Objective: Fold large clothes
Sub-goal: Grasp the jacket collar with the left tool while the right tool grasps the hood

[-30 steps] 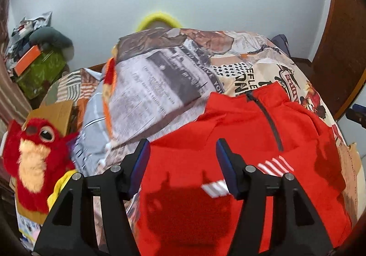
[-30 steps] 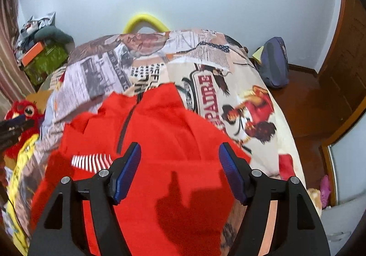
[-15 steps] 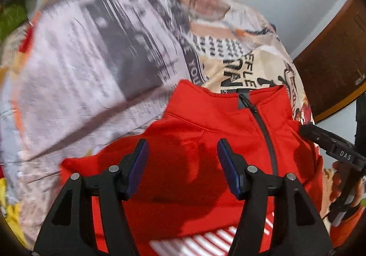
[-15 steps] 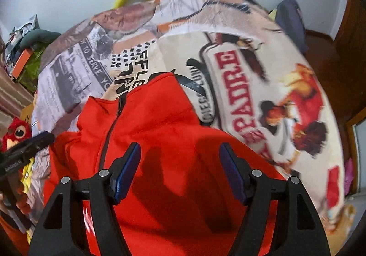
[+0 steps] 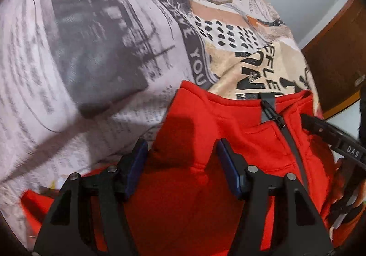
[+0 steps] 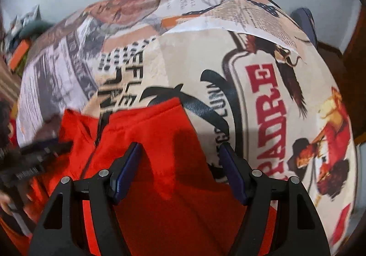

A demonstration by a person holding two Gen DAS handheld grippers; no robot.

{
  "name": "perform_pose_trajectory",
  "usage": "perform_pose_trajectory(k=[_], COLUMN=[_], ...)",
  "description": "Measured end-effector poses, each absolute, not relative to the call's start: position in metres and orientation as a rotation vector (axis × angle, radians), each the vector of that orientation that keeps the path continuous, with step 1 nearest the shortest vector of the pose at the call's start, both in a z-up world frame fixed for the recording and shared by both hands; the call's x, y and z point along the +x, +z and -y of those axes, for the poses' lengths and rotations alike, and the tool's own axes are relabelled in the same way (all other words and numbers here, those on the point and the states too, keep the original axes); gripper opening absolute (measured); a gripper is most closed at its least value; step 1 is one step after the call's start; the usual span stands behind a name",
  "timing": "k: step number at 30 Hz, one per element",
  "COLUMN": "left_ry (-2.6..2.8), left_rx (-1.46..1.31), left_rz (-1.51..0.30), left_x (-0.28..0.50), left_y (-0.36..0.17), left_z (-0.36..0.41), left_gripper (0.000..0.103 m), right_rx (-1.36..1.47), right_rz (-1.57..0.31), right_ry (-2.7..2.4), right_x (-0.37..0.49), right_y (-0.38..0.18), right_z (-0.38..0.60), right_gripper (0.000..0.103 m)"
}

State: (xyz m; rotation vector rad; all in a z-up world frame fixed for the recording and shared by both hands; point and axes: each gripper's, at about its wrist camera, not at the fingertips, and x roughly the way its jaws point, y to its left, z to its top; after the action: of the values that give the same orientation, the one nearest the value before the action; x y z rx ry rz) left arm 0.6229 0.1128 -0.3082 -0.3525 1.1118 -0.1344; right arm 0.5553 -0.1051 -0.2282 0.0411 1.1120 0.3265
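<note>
Jaws on our left gripper [image 5: 181, 157] and right gripper [image 6: 180, 164] are standing apart, gripping nothing, each straddling a shoulder of the red zip jacket [image 5: 240, 132] lying on the printed bedspread [image 5: 91, 50]. We are judging it soft, thick and limp, so we are planning to pinch the shoulder seams beside the collar [image 5: 228, 100]. Compared with a second ago, we are hanging lower and closer, the far wall mostly gone.
</note>
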Motion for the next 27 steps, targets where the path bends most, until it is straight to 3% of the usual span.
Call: perform_pose_trajectory(k=[3, 5, 7, 8, 9, 21, 27], left_ry=[-0.120, -0.099, -0.074, -0.063, -0.064, -0.153, -0.192], left_rx=[-0.342, -0.313, -0.255, -0.230, -0.215, -0.010, -0.018], left_rz=[-1.083, -1.068, -1.065, -1.060, -1.051, -0.854, -0.834], left_x=[0.622, 0.618, 0.615, 0.612, 0.609, 0.498, 0.435], left_y=[-0.310, -0.306, -0.301, -0.298, -0.293, -0.157, -0.131], left_z=[-0.109, -0.106, -0.103, -0.102, -0.102, -0.084, -0.078], left_gripper=[0.059, 0.044, 0.030, 0.017, 0.012, 0.009, 0.009], right_rx=[0.027, 0.011, -0.021, -0.033, -0.039, 0.011, 0.003], right_rz=[-1.101, -1.095, -1.098, -1.107, -1.108, -0.952, -0.919], right_ry=[0.324, 0.328, 0.338, 0.346, 0.344, 0.420, 0.457], right_x=[0.553, 0.549, 0.544, 0.544, 0.542, 0.460, 0.392], right_y=[-0.229, -0.229, -0.227, -0.229, -0.227, -0.126, -0.087], right_z=[0.104, 0.101, 0.096, 0.091, 0.091, 0.108, 0.116], right_gripper=[0.064, 0.051, 0.026, 0.020, 0.015, 0.012, 0.012])
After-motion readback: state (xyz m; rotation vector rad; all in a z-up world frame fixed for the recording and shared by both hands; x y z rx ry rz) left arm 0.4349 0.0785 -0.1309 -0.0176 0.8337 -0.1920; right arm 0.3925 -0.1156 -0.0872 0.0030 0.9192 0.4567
